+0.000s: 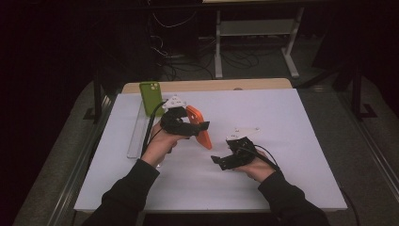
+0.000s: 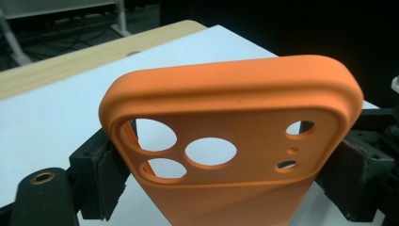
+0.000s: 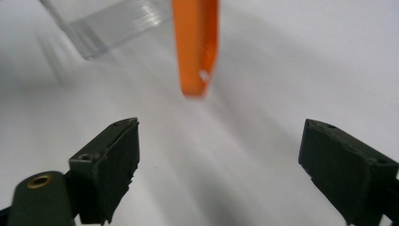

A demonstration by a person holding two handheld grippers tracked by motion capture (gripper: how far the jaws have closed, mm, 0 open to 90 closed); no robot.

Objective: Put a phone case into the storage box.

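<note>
Dark room, white table (image 1: pixel 282 141), left hand-held gripper (image 1: pixel 200 126) clamping orange phone case (image 1: pixel 200 134), right hand-held gripper (image 1: pixel 215 159) released.

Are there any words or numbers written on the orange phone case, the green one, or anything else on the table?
None can be read.
Orange phone case: plain, just camera holes, no writing.
Green phone case: too small and dim to tell.
Clear strip and white table: no writing shows.
</note>
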